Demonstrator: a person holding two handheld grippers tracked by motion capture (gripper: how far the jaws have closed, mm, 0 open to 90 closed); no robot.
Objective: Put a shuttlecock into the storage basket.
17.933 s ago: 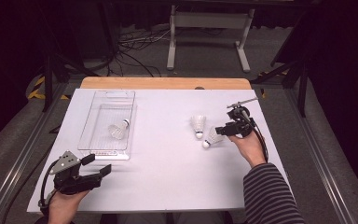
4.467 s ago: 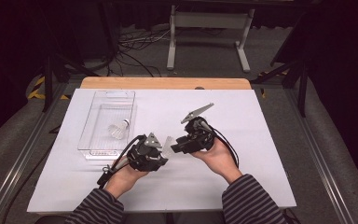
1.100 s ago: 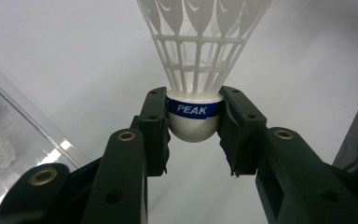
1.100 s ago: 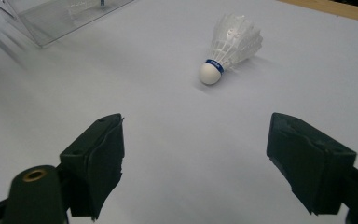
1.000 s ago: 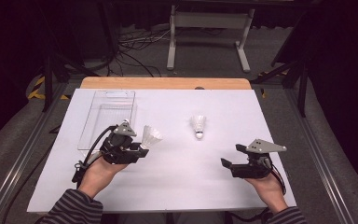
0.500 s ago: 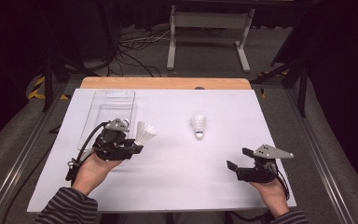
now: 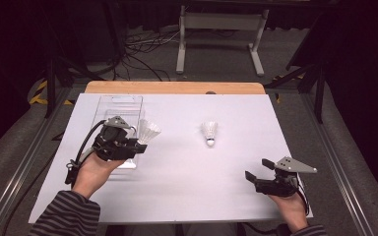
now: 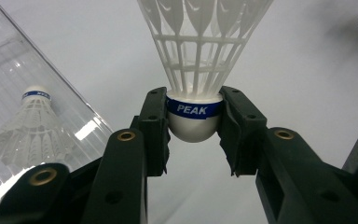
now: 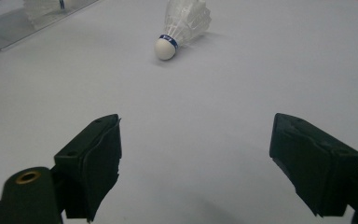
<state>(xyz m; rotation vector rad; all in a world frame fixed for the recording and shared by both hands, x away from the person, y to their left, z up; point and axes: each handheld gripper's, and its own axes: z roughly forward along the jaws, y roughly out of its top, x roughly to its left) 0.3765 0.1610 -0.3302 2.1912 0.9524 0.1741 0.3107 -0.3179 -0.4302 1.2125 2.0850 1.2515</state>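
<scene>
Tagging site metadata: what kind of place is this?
Likely a lab recording station: white table on a metal frame, dark surroundings, loose floor cables, and hand-held left gripper holding a shuttlecock.

1. Left gripper [image 7: 139, 144]: held above the table's left side, jaws clamped on a shuttlecock's [image 8: 195, 122] cork.
2. Right gripper [image 7: 256, 172]: low at the near right, jaws wide apart, nothing between them.

The held shuttlecock [image 8: 196, 70] has a smooth white cap with a glossy blue band and a moulded plastic skirt. Beside it, the tray [image 8: 23, 88] is clear, ribbed, shiny plastic. The table sheet [image 7: 187, 182] under both looks matt white, the jaws matt black plastic with brassy metal rivets.
</scene>
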